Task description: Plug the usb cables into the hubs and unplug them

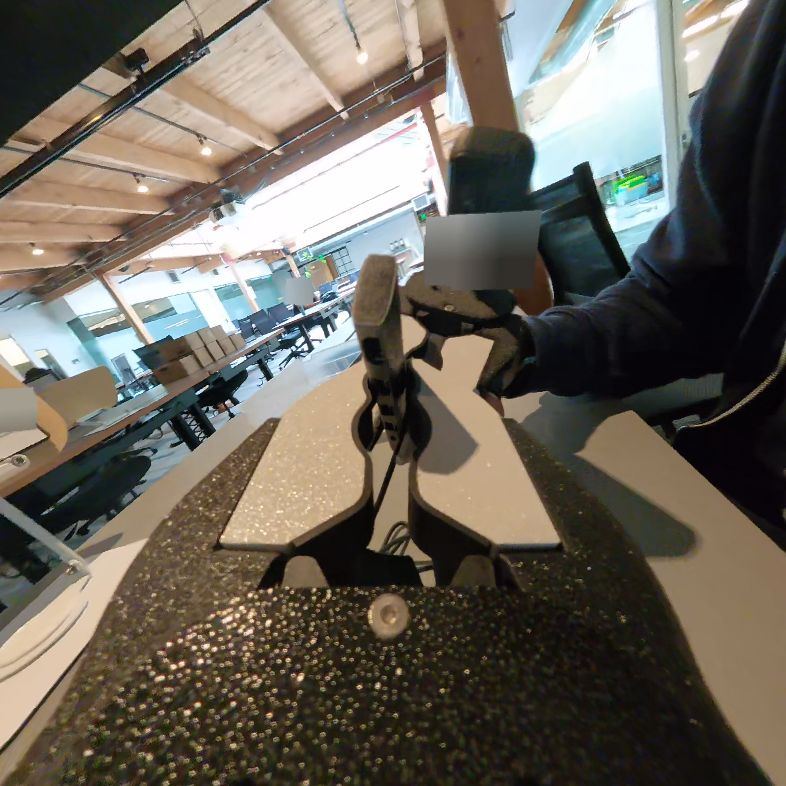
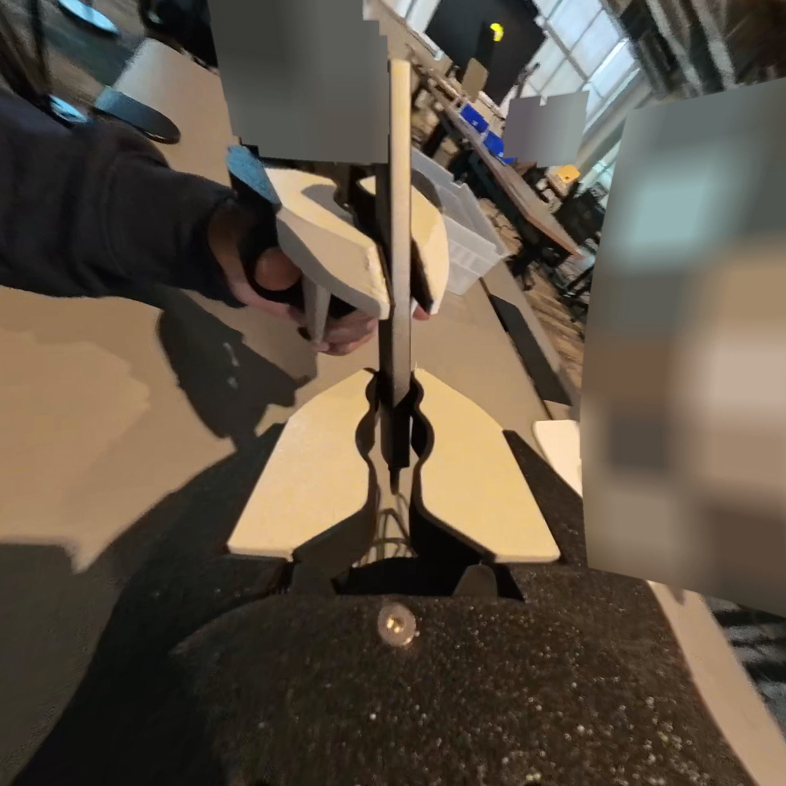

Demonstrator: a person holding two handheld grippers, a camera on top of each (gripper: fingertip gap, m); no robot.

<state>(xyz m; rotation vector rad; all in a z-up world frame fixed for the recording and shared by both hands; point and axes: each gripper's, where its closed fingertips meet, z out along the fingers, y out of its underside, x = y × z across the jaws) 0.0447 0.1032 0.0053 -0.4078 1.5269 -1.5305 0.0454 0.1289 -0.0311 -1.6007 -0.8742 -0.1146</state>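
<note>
- The desk [image 1: 616, 476] under your work is pale grey, and in the left wrist view it runs out below both tools toward your dark jacket sleeve [image 1: 629, 340].
- Your left claw [image 1: 389, 421] is closed narrow on a slim grey USB hub [image 1: 376, 323], which stands nearly upright between its pale fingers [image 1: 306, 463] and well clear of the desk.
- In the right wrist view that same hub [image 2: 400, 212] shows edge-on as a thin upright slab, with your left claw gripping it about midway up and your right claw [image 2: 395, 421] meeting its lower end.
- Your right claw is pinched narrow on a black USB plug [image 2: 399, 442], which sits right against the bottom of the hub; you cannot tell from either view how far it is seated.
- Your left hand [image 2: 272, 276] is wrapped around the left tool's handle, beside the hub.
- A thin dark cable [image 1: 385, 480] hangs from the hub's lower end, down through the gap between the left claw's fingers.
- More cable [image 2: 389, 531] loops lie on the desk below the right claw.
</note>
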